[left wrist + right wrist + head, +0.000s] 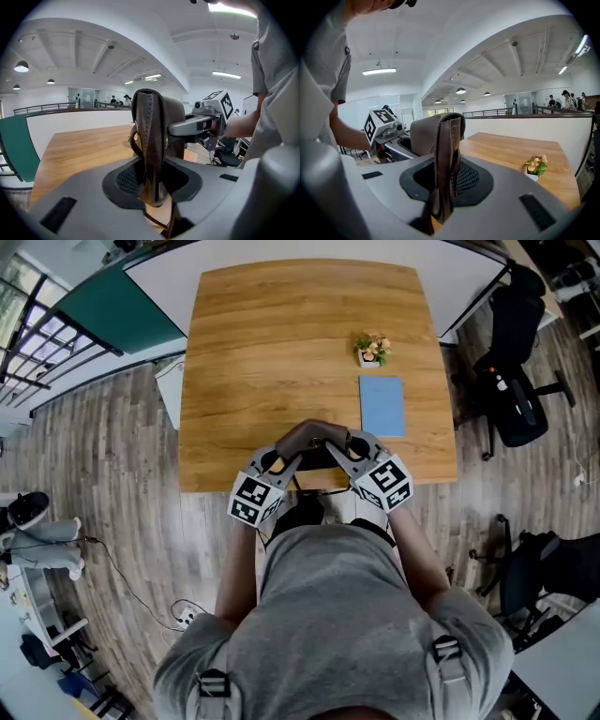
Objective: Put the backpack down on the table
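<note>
The brown leather backpack (pixel 314 441) is hanging between the two grippers over the near edge of the wooden worktop (pixel 281 343), directly in front of the person. From the head view I cannot tell whether its base is touching the wood.

The left gripper (pixel 284 461) is clamping down on one upright leather strap (pixel 149 140). The strap is filling the gap between the jaws and rising straight up out of it. The right gripper (pixel 343 448) is doing the same with a second folded strap (pixel 446 150), and its jaws are pressing in on the leather from both sides. The two grippers are sitting close together, angling inward toward the bag. Their marker cubes are facing up, and the bag's rounded top is showing between them.

Farther out on the worktop, a blue notebook (pixel 382 406) is lying flat to the right of the bag and well apart from it. A small potted plant (pixel 372 349) with pink flowers is standing just beyond the notebook. The rest of the wood is showing bare grain.

A black office chair (pixel 514 381) is standing on the plank floor off the worktop's right side. The person's grey shirt (pixel 337 615) is filling the lower part of the head view.
</note>
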### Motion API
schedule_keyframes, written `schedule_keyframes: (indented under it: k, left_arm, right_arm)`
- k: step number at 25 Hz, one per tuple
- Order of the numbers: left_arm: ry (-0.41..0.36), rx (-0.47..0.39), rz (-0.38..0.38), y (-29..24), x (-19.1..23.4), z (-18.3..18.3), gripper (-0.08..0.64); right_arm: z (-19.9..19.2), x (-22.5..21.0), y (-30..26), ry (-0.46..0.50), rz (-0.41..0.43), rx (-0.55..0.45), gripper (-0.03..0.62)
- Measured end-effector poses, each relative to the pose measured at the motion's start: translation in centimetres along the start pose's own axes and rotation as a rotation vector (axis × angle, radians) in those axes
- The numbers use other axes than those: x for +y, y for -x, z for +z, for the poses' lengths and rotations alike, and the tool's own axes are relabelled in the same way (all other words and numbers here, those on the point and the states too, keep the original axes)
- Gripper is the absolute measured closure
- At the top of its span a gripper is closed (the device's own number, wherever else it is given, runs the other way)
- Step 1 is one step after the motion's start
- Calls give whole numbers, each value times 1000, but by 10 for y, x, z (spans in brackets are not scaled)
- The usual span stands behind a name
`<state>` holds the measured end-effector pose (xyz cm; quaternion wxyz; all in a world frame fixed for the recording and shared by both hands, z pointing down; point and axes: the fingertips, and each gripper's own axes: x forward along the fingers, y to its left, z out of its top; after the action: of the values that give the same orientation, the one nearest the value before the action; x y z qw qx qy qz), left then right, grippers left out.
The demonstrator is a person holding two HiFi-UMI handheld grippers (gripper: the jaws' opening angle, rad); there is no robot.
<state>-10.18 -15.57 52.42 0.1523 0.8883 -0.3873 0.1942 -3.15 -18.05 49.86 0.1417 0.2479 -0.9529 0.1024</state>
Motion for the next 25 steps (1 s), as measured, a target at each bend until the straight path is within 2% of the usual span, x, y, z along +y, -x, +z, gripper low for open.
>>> schedule_keyframes:
  k: [16,25]
  left_arm:
    - [-32,32,-102,-14,63,2,445]
    - [-31,46,-132,-19,80,-7,445]
  right_arm:
    - [10,-22,-55,-30,-102,13,518]
    - [5,-24,-73,-11,-131,42,515]
